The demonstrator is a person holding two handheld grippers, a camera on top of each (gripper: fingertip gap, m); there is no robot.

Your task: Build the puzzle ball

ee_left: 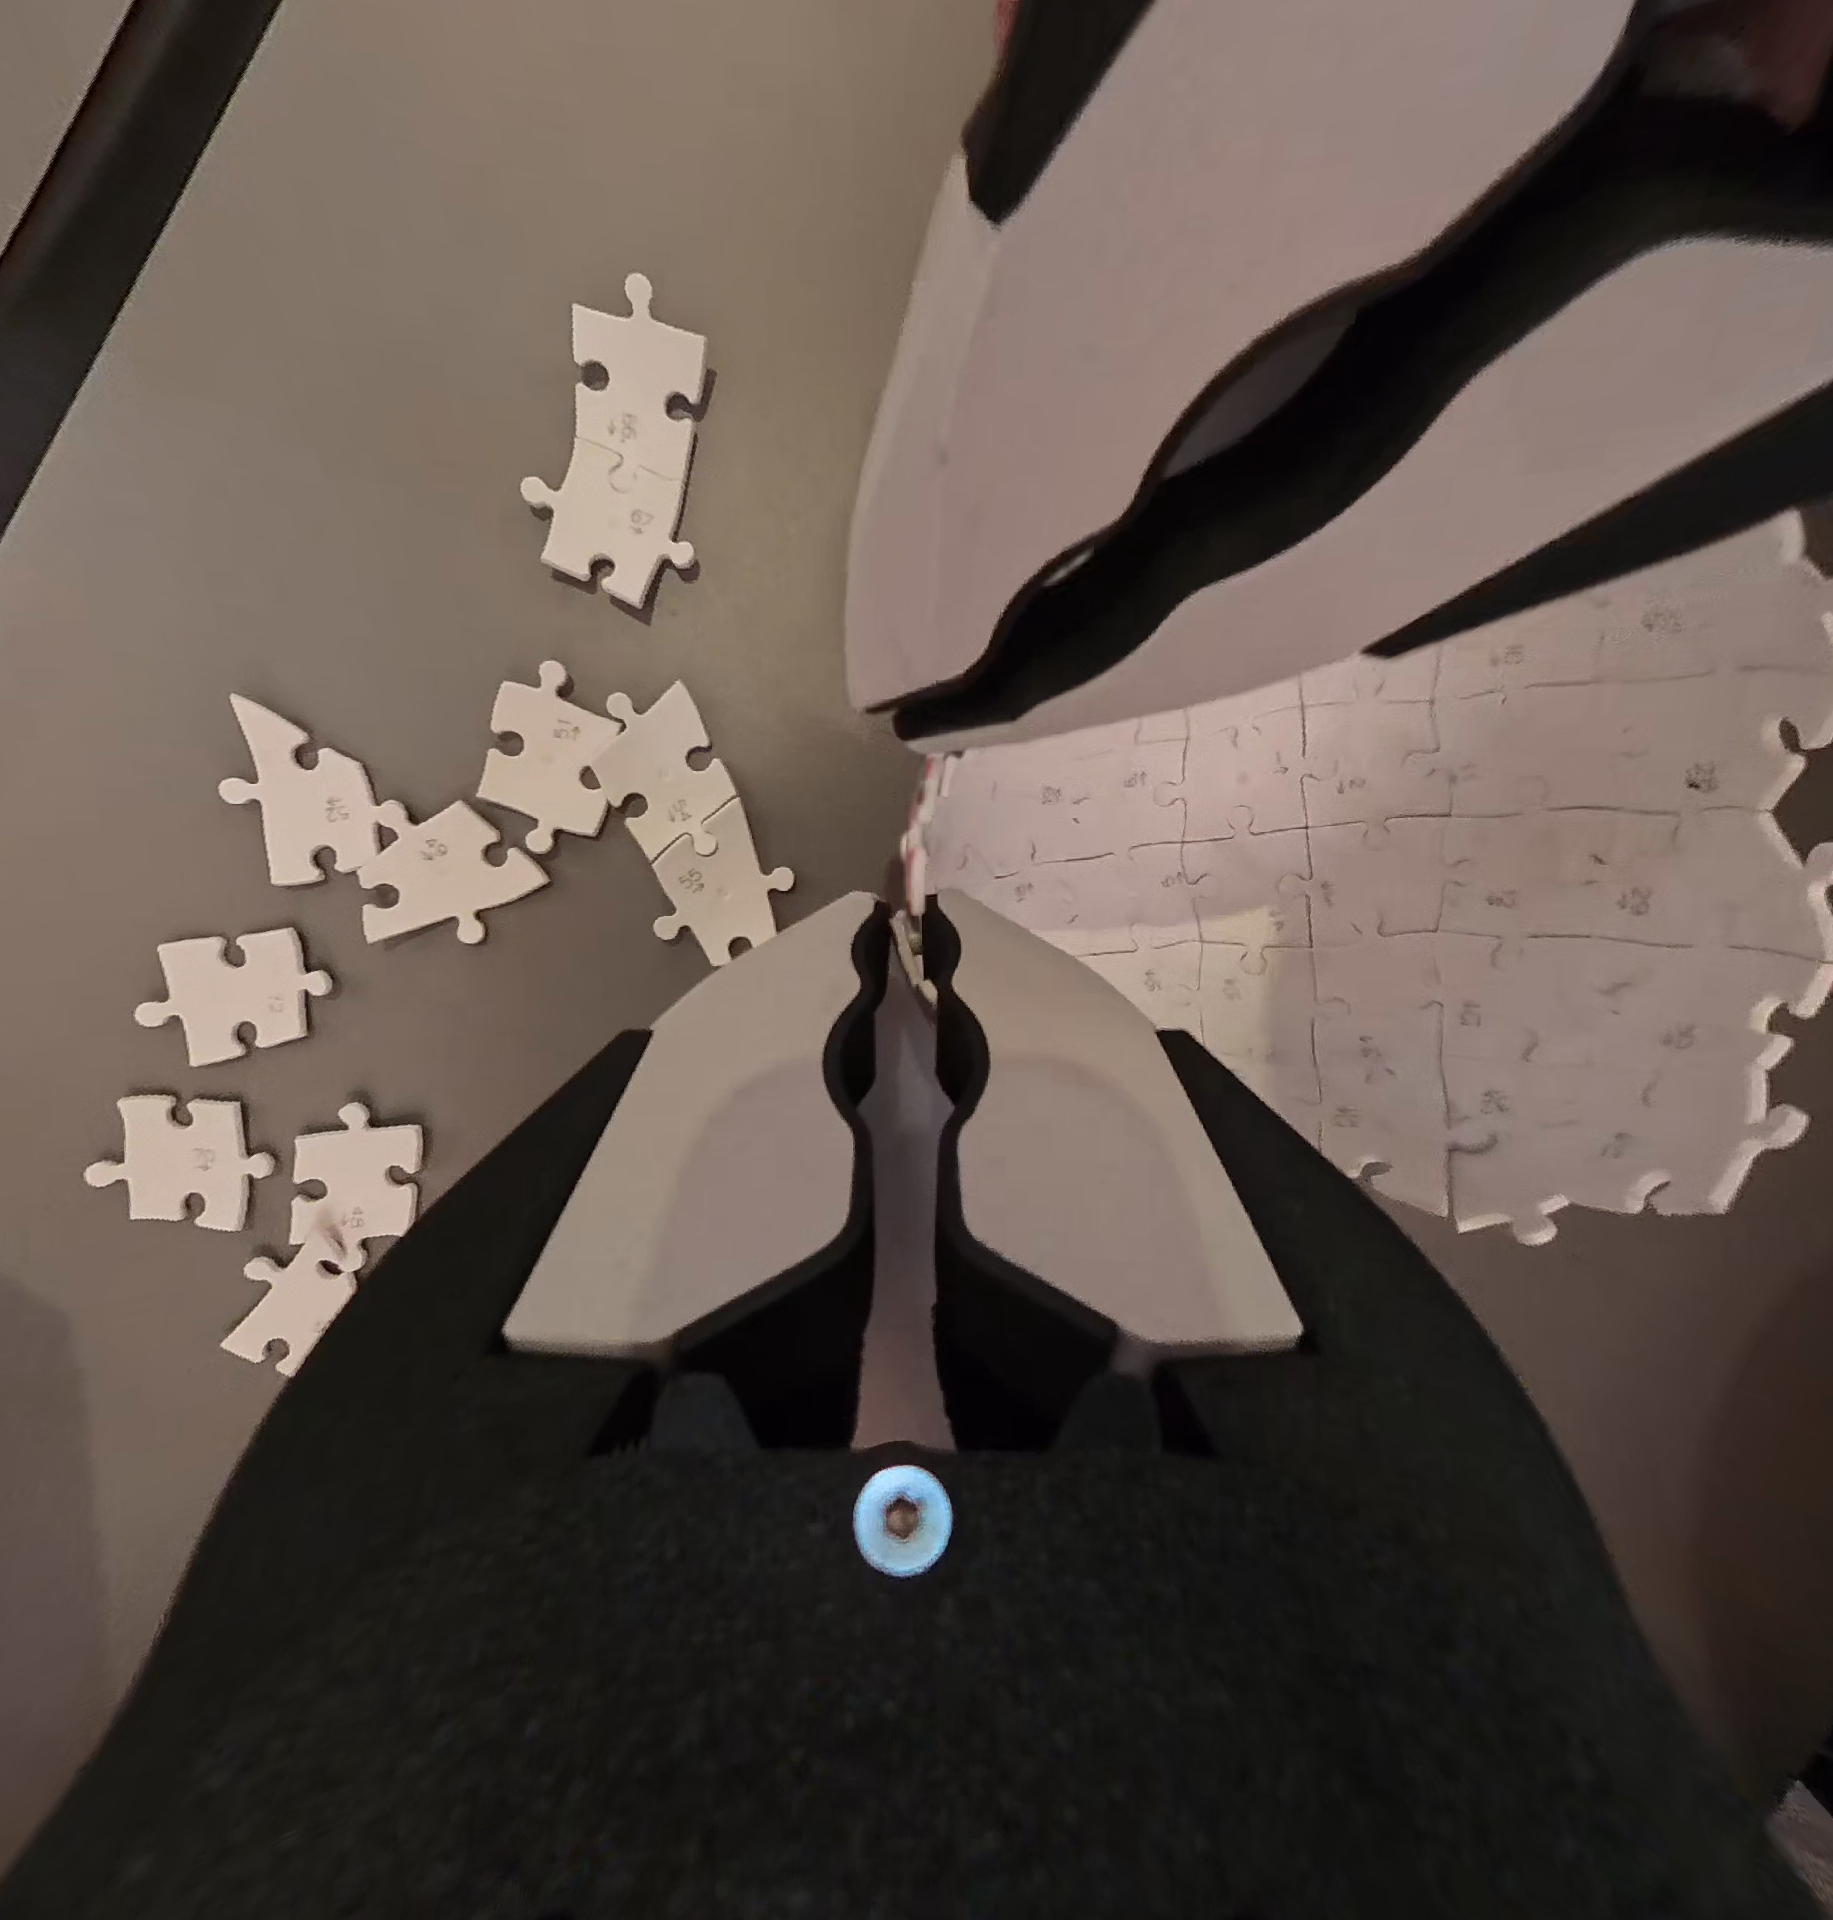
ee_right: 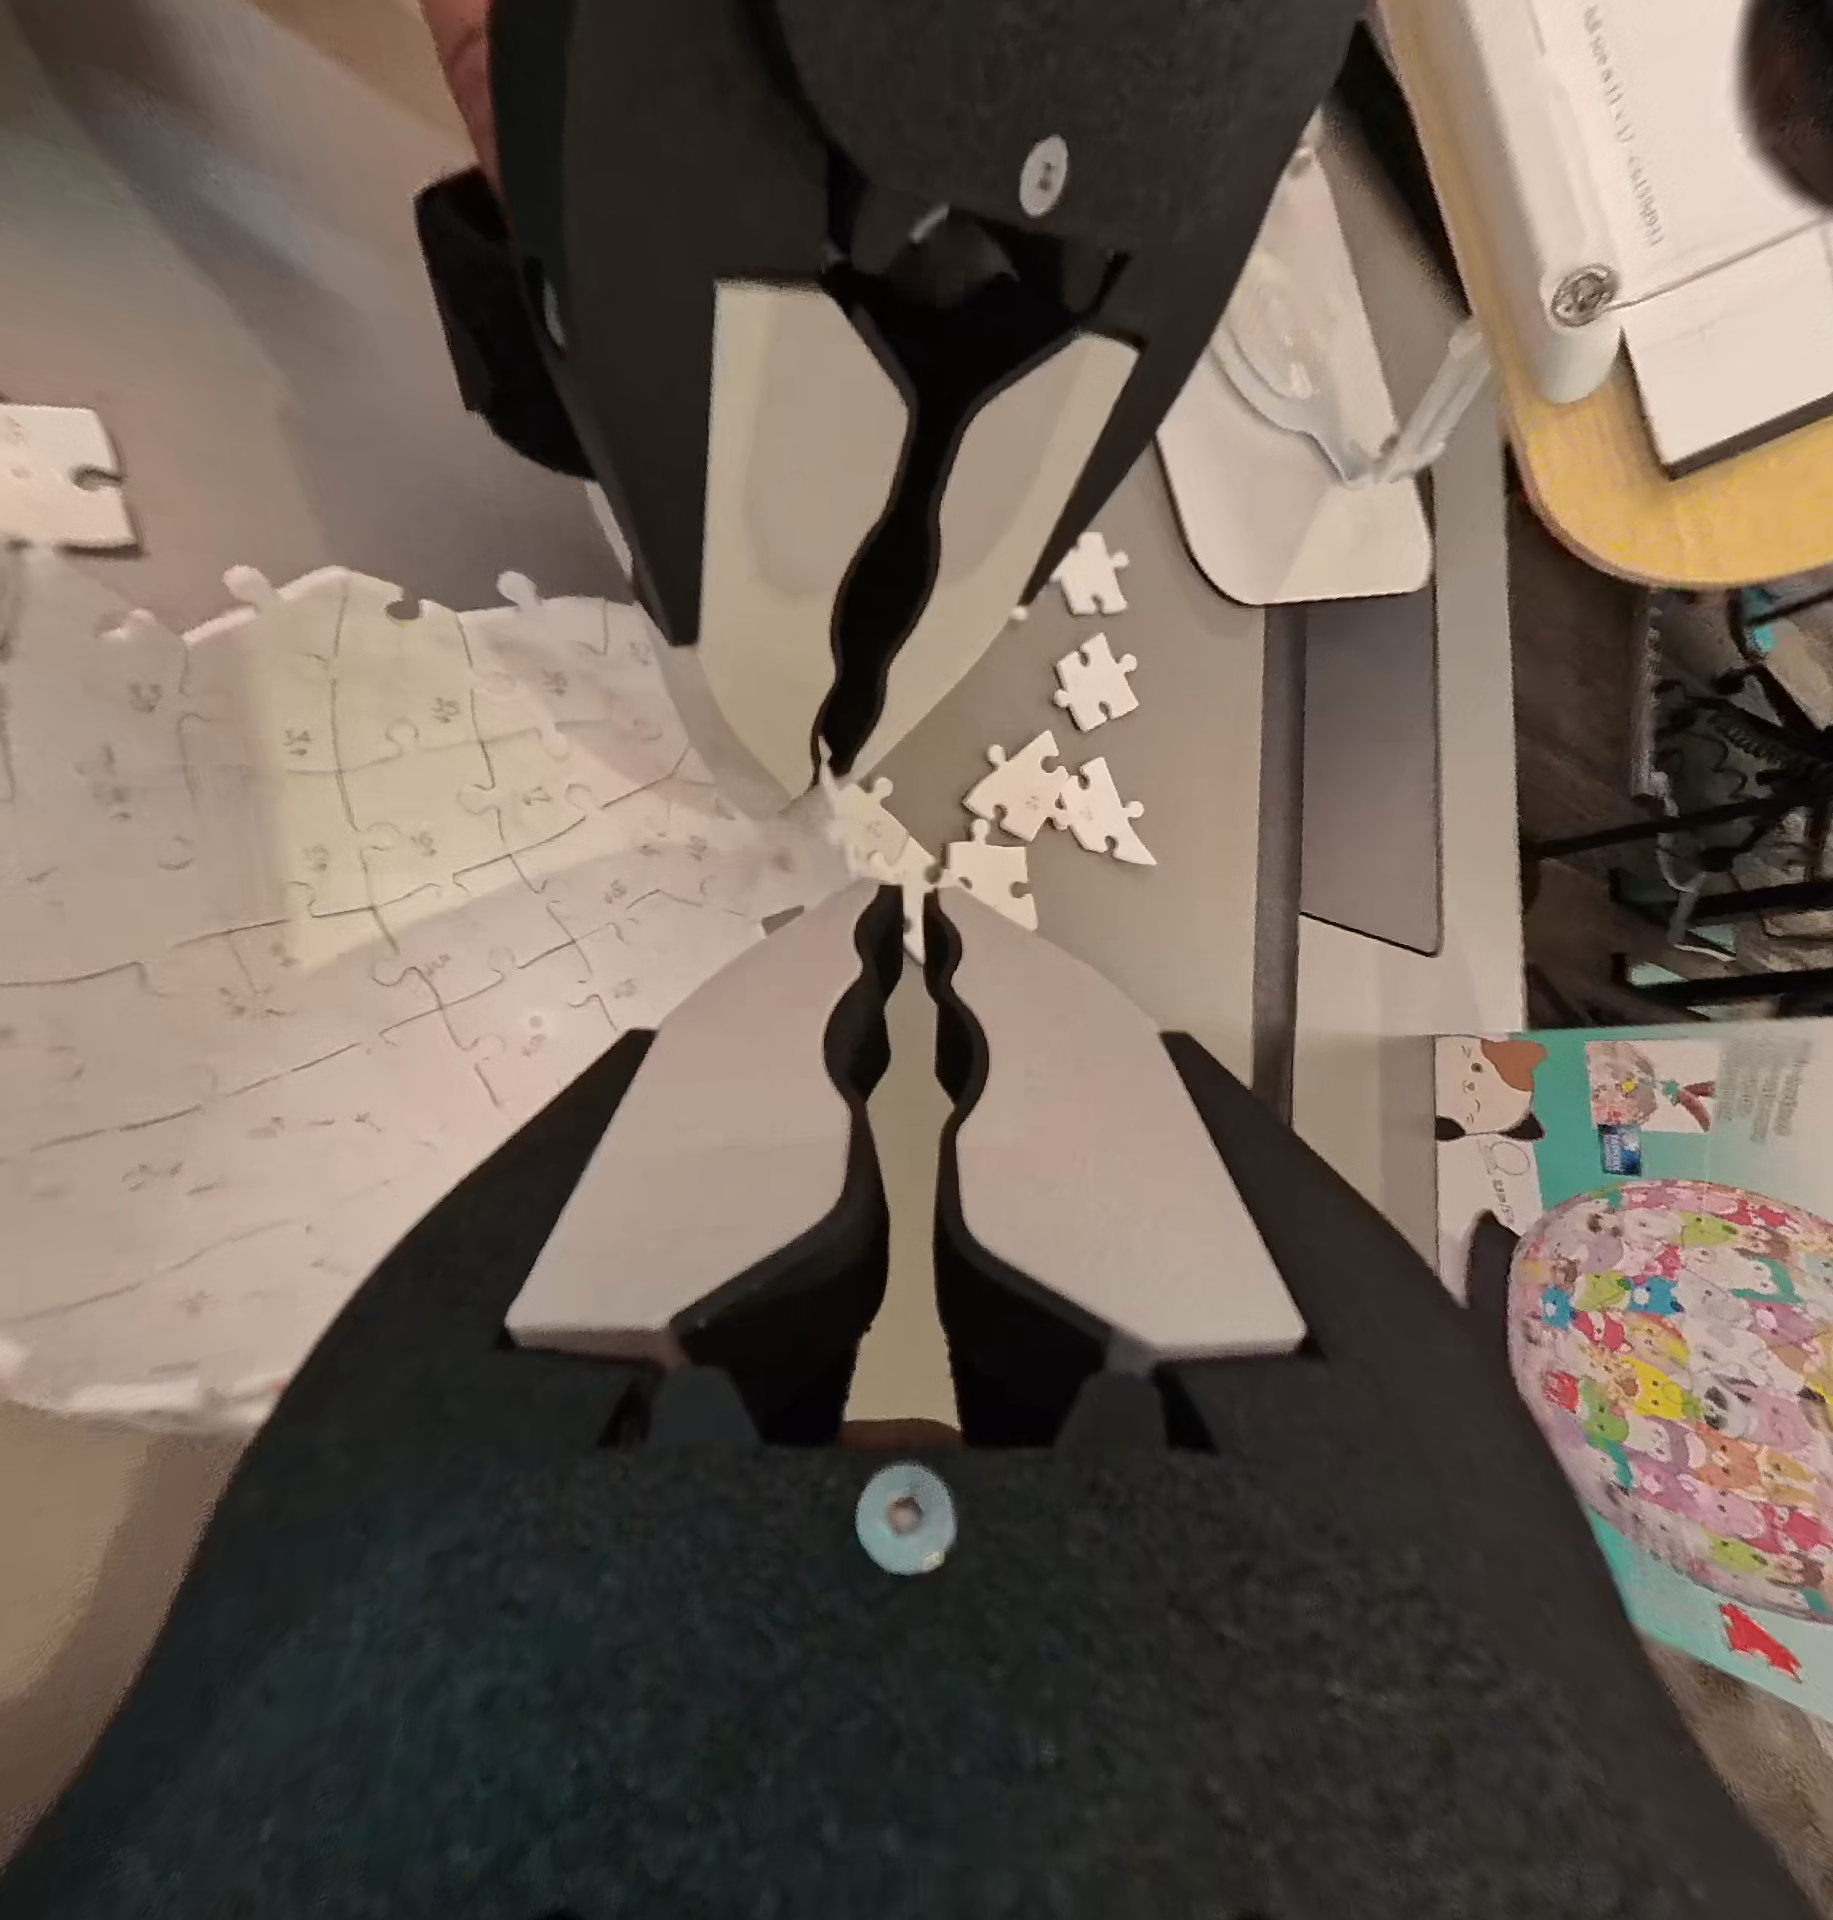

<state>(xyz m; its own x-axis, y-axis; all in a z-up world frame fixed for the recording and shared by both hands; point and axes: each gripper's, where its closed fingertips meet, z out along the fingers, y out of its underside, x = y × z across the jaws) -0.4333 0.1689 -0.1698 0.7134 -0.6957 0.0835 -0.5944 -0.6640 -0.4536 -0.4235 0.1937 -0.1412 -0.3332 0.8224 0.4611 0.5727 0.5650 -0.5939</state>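
The part-built puzzle ball (ee_left: pixel 1411 935) is a curved white shell of joined pieces, seen from its numbered inner side. It also fills the left of the right wrist view (ee_right: pixel 372 831). My left gripper (ee_left: pixel 907 920) is shut on the shell's edge. It shows from above in the right wrist view (ee_right: pixel 829 774). My right gripper (ee_right: pixel 912 920) is shut on the same edge, with a white sliver between its fingers. It reaches in from the upper right of the left wrist view (ee_left: pixel 896 717). The two gripper tips are close together.
Several loose white pieces (ee_left: pixel 268 997) and a joined pair (ee_left: pixel 626 447) lie on the grey table to the left. They show again in the right wrist view (ee_right: pixel 1094 681). The puzzle box (ee_right: pixel 1670 1351) lies at the right, a white stand (ee_right: pixel 1307 499) behind. A dark table edge (ee_left: pixel 91 208) runs at the far left. Only a small space, under 4 cm, lies between the two pairs of fingers.
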